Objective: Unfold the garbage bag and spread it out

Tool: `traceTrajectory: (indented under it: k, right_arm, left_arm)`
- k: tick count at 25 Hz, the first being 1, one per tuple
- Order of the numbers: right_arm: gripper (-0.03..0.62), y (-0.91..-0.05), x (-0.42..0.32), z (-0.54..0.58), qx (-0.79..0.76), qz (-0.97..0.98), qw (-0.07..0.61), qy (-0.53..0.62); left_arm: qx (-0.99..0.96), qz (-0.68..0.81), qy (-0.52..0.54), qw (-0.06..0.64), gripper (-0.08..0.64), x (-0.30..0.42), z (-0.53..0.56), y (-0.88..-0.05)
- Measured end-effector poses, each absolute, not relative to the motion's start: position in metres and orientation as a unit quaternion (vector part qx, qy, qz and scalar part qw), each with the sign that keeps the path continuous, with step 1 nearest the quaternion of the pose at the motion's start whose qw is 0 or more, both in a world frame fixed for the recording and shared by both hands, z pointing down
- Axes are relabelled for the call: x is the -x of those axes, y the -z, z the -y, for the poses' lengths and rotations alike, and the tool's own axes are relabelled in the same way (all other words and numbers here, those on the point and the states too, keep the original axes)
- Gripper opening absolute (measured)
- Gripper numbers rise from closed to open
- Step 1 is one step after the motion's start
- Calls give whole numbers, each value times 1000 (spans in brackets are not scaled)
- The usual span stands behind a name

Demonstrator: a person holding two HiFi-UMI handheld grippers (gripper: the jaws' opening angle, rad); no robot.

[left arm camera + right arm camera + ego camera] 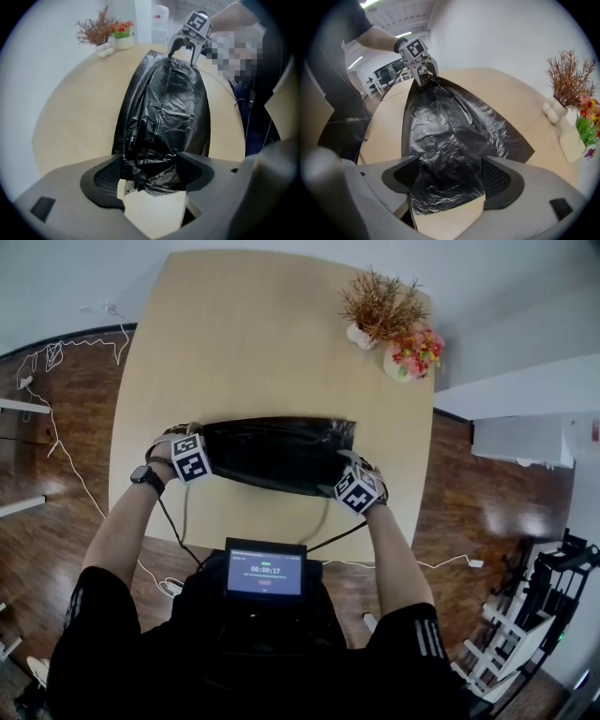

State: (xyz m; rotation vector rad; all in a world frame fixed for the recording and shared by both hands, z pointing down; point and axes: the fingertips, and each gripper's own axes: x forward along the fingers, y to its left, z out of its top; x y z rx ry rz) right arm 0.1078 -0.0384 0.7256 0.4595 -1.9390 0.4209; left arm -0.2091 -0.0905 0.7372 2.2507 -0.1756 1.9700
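Both forearms reach forward and are spread apart, the left arm (120, 526) angled outward and the right arm (398, 545) nearly straight ahead. The left tool (150, 172) points straight down, its jaws clamped on a bunched end of the garbage bag (277, 454). The right tool (446, 180) tilts steeply downward with its jaws wide apart. The bag's other end lies loose between them, unpressed.

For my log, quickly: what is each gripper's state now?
Left gripper: jaws apart, garbage bag bunched between; grip cannot be told.
Right gripper: open over its other end.
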Motion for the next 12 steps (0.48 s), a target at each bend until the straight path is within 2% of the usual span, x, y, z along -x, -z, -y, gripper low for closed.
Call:
traceTrajectory:
  k: [6,12]
  right_arm:
    - [445,-727,-105,39,-205,808,524,-175]
    - [448,-679,-88,52,-255,839,452,-166]
  left_arm:
    - [-746,55,-659,74,367,207,87,-747]
    - [-777,82,-619,75,367,198,92,-717]
